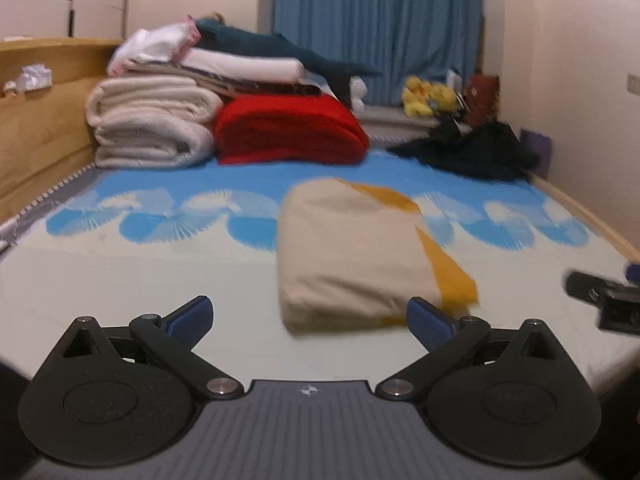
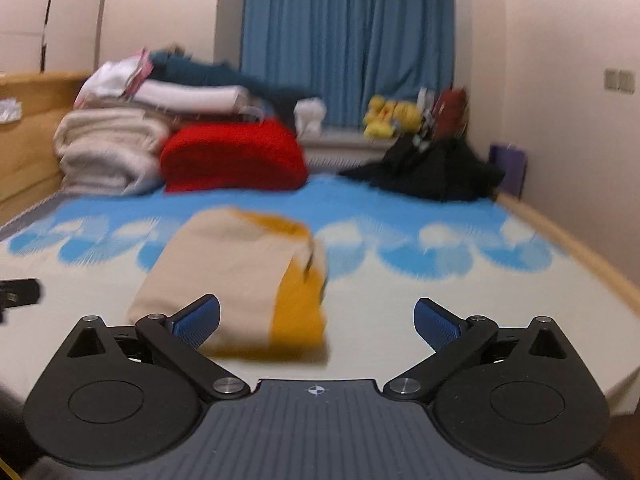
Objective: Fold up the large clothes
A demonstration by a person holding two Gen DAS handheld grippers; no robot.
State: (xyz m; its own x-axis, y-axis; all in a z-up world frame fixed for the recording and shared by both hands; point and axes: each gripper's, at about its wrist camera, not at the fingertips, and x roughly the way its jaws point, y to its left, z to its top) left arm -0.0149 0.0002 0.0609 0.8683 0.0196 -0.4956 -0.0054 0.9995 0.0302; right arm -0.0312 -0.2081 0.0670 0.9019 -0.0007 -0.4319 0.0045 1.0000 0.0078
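A beige and mustard-yellow garment (image 1: 352, 252) lies folded into a thick rectangle on the bed's blue-and-white sheet (image 1: 140, 280). My left gripper (image 1: 310, 316) stands open above the bed, short of the bundle's near edge, with nothing between its blue pads (image 1: 192, 316). The right gripper (image 2: 318, 318) is open too and holds nothing; the same folded garment (image 2: 236, 276) lies ahead of its left finger. The right gripper's tip (image 1: 604, 300) shows at the right edge of the left wrist view, and the left gripper's tip (image 2: 18, 292) at the left edge of the right wrist view.
Folded white quilts (image 1: 148, 120), a red blanket (image 1: 288, 128) and stacked linens sit at the bed's far left. A pile of dark clothes (image 1: 472, 152) and yellow plush toys (image 1: 424, 96) lie at the far right. A wooden headboard (image 1: 36, 120) runs along the left, a wall along the right.
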